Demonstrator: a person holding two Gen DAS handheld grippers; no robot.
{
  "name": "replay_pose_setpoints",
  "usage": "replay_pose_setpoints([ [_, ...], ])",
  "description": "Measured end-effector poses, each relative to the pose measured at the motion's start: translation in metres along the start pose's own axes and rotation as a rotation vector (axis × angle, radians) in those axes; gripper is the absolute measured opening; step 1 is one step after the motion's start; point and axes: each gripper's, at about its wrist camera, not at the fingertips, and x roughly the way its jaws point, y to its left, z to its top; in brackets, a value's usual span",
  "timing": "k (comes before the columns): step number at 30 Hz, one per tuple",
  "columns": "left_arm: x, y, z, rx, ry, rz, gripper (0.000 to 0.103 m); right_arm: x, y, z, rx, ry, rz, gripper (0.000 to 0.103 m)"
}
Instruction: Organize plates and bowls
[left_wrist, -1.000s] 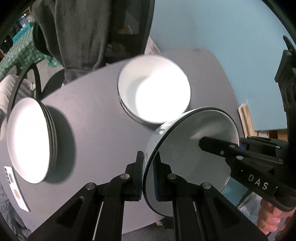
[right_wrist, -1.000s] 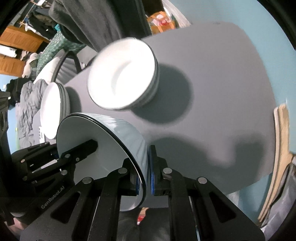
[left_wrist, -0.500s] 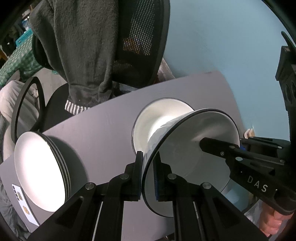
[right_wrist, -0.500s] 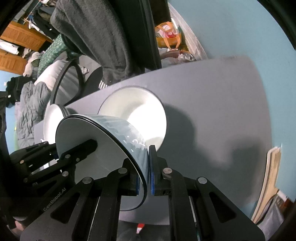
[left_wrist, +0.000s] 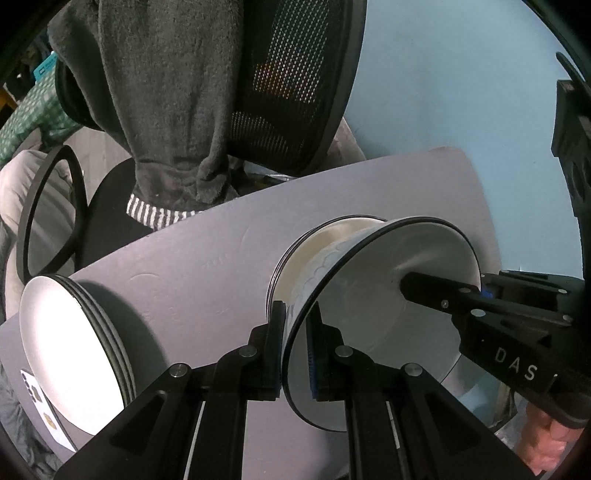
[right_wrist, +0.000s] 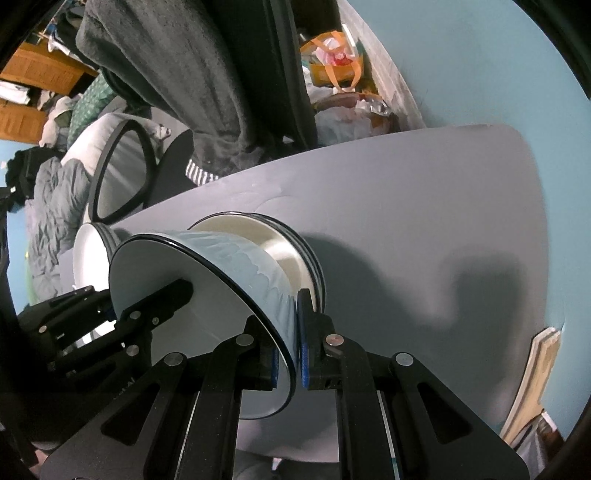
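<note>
A pale blue bowl (left_wrist: 373, 314) (right_wrist: 207, 291) with a dark rim and white inside hangs between both grippers. My left gripper (left_wrist: 297, 354) is shut on its near rim, one finger inside and one outside. My right gripper (right_wrist: 286, 350) is shut on the opposite rim. The bowl hovers right over a stack of white bowls (left_wrist: 314, 251) (right_wrist: 280, 247) on the grey table (left_wrist: 192, 266) (right_wrist: 424, 206), hiding most of it. A stack of white plates (left_wrist: 70, 350) (right_wrist: 90, 251) sits further left.
A black mesh chair (left_wrist: 295, 85) draped with a dark grey garment (left_wrist: 159, 103) stands at the table's far edge. A phone (left_wrist: 40, 410) lies by the plates. A light blue wall (left_wrist: 461, 81) is behind. Wooden boards (right_wrist: 535, 380) lean at the right.
Both grippers have carried the blue bowl toward the far side of the table, from beside the white bowl stack to directly over it. The grips are unchanged.
</note>
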Motion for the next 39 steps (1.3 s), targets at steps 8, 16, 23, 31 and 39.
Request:
replay_pose_setpoints([
  [8,0.0,0.001,0.001,0.011,0.008,-0.011,0.009,0.003,0.0,0.002,-0.012,0.022,-0.003,0.009],
  [16,0.001,0.001,0.003,0.011,0.039,-0.006,0.01,0.006,0.001,0.003,-0.008,0.038,0.007,0.01],
  [23,-0.006,0.003,0.0,-0.001,0.031,-0.004,0.013,0.004,0.005,0.004,-0.024,0.049,0.017,0.018],
  [31,-0.024,0.008,-0.001,0.011,-0.03,0.043,0.035,-0.007,0.011,0.004,-0.05,0.019,0.003,0.04],
  [39,-0.014,0.021,-0.002,-0.05,-0.002,0.022,0.04,-0.008,0.004,0.013,-0.079,-0.014,-0.014,0.047],
])
